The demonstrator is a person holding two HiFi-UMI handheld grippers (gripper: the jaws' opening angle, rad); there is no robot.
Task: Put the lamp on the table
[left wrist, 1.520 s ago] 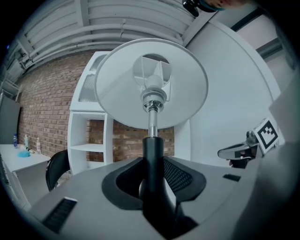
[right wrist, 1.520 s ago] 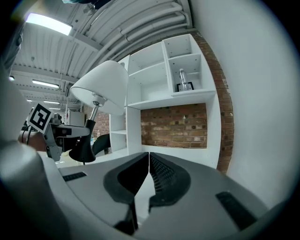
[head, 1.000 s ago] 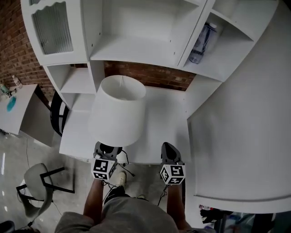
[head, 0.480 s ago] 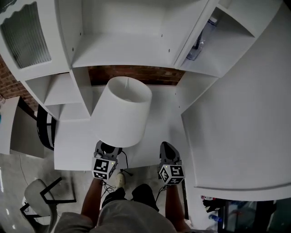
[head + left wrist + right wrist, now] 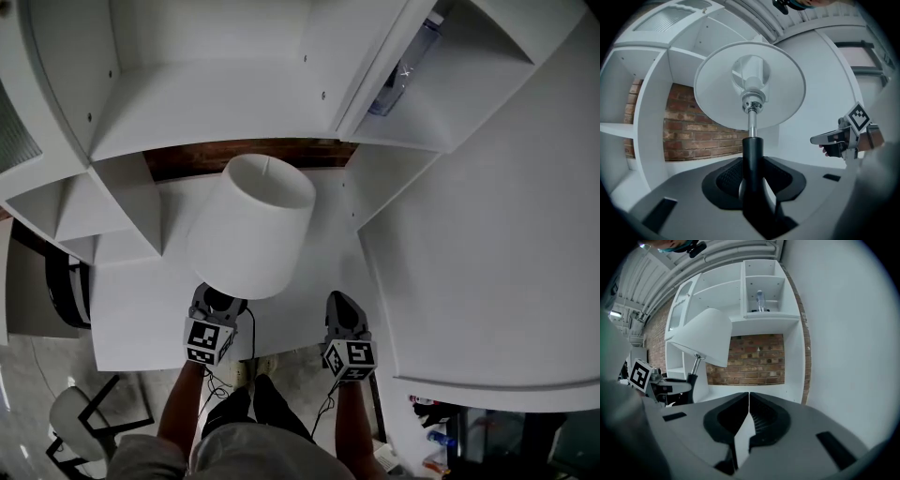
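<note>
Head view: lamp point(image 5: 253, 225), clamped in left hand-held gripper point(image 5: 218, 302), now farther over table point(image 5: 141, 309); right hand-held gripper point(image 5: 342, 306) closed.

Left claw point(image 5: 217, 302) clamped; right claw point(image 5: 343, 304) closed.

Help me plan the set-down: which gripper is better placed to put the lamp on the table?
Left: the left gripper holds the lamp by its stem above the table; the right gripper is shut and empty.
</note>
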